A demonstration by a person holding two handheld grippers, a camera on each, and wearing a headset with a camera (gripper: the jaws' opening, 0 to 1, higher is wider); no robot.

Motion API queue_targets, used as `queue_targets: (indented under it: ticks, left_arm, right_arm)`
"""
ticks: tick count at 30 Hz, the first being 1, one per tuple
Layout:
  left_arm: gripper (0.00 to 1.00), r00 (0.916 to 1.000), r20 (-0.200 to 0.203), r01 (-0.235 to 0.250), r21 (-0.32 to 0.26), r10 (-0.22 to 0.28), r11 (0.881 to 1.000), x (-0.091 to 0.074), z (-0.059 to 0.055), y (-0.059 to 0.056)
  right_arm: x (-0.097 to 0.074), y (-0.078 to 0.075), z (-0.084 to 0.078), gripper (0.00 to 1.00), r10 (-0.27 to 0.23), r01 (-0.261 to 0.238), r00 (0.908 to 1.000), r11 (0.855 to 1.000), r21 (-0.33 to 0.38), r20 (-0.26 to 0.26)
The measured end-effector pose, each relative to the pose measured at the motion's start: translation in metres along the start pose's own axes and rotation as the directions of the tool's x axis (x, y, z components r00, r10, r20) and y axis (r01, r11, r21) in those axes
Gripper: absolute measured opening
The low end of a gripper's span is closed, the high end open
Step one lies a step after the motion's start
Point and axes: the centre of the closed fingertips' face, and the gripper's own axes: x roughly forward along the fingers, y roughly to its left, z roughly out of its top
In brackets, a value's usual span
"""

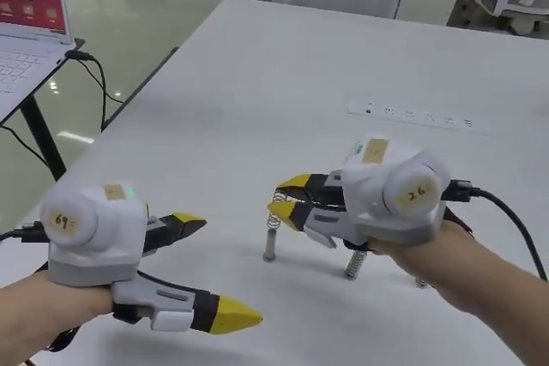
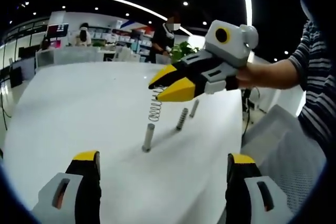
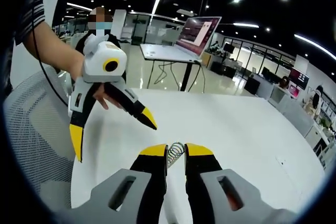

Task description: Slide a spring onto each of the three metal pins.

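1. Holding a spring (image 3: 175, 156) by its upper end, the right gripper (image 3: 177, 150) has its two yellow-tipped jaws pressed together on the coil, as we see in the right gripper view.
2. In the head view, we see that spring hanging down from the jaws, directly above a bare metal pin (image 1: 269, 248). The pin stands upright on the white table (image 1: 257, 83).
3. We find the spring's lower end level with the pin's top, but we cannot tell whether it sits over the tip or just above it.
4. We see a second pin (image 1: 352, 265) just beside the first, below the right gripper's body. Another spring (image 2: 181, 119) is coiled around its shaft.
5. We make out a third pin (image 2: 194, 108) a little beyond the second. In the head view the person's hand partly hides it, and it is too small for us to tell whether it carries a coil.
6. We see the left gripper (image 1: 210, 268) low over the table at the near left, well apart from the pins. Its jaws are spread wide, with bare tabletop between them.
7. We note a power strip (image 1: 420, 116) lying on the far side of the table.
8. We also note an open laptop (image 1: 26, 6) on a separate stand at the upper left.
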Motion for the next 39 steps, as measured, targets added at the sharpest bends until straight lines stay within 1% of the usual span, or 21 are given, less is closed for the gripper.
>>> queue_targets:
  ticks: [3, 6, 11, 15, 19, 24, 26, 28, 33, 34, 35, 36, 39]
  left_arm:
    - [0.98, 1.0000, 0.004, -0.004, -0.003, 0.004, 1.000, -0.003, 0.000, 0.002]
    - [0.98, 0.9999, 0.012, -0.009, -0.009, 0.009, 1.000, -0.004, 0.001, 0.003]
    - [0.98, 0.9997, 0.023, -0.010, -0.011, 0.010, 1.000, -0.004, 0.004, 0.002]
    - [0.98, 0.9997, 0.023, -0.011, -0.010, 0.011, 1.000, -0.005, 0.004, 0.002]
    - [0.98, 0.9996, 0.024, -0.016, -0.015, 0.017, 1.000, -0.005, 0.003, 0.003]
    - [0.98, 0.9996, 0.020, -0.019, -0.017, 0.019, 1.000, -0.006, 0.000, 0.003]
    - [0.98, 0.9994, 0.024, -0.024, -0.017, 0.024, 1.000, -0.007, 0.001, 0.003]
    - [0.98, 0.9994, 0.024, -0.025, -0.019, 0.025, 1.000, -0.007, 0.001, 0.003]
    - [0.98, 0.9993, 0.026, -0.028, -0.018, 0.028, 0.999, -0.008, 0.002, 0.004]
    - [0.98, 0.9993, 0.026, -0.028, -0.017, 0.029, 0.999, -0.008, 0.002, 0.005]
    - [0.98, 0.9994, 0.024, -0.026, -0.017, 0.027, 1.000, -0.008, 0.002, 0.004]
    - [0.98, 0.9994, 0.024, -0.025, -0.017, 0.026, 1.000, -0.008, 0.002, 0.004]
    - [0.98, 0.9994, 0.023, -0.024, -0.015, 0.024, 1.000, -0.007, 0.003, 0.003]
  right_arm:
    - [0.001, 0.001, -0.003, 0.09, 0.003, -0.003, 1.0000, 1.000, 0.007, -0.006]
    - [0.003, 0.001, -0.005, 0.09, 0.004, -0.004, 0.9999, 1.000, -0.003, -0.012]
    - [0.006, 0.001, -0.009, 0.09, 0.009, -0.009, 0.9997, 1.000, -0.003, -0.022]
    - [0.008, 0.004, -0.014, 0.10, 0.016, -0.017, 0.9993, 1.000, -0.011, -0.032]
    - [0.013, 0.008, -0.022, 0.10, 0.023, -0.024, 0.9986, 1.000, -0.016, -0.049]
    - [0.019, 0.015, -0.036, 0.10, 0.037, -0.040, 0.9949, 0.998, -0.039, -0.093]
    - [0.022, 0.017, -0.042, 0.10, 0.041, -0.046, 0.9931, 0.998, -0.046, -0.110]
    - [0.024, 0.018, -0.047, 0.08, 0.043, -0.047, 0.9919, 0.998, -0.037, -0.120]
    - [0.029, 0.020, -0.057, 0.08, 0.046, -0.053, 0.9882, 0.998, -0.045, -0.146]
    - [0.028, 0.020, -0.058, 0.08, 0.044, -0.051, 0.9884, 0.998, -0.046, -0.145]
    - [0.029, 0.019, -0.055, 0.08, 0.043, -0.048, 0.9905, 0.998, -0.034, -0.130]
    - [0.029, 0.018, -0.055, 0.08, 0.044, -0.048, 0.9904, 0.999, -0.024, -0.131]
    - [0.030, 0.016, -0.055, 0.08, 0.037, -0.041, 0.9908, 0.999, -0.024, -0.130]
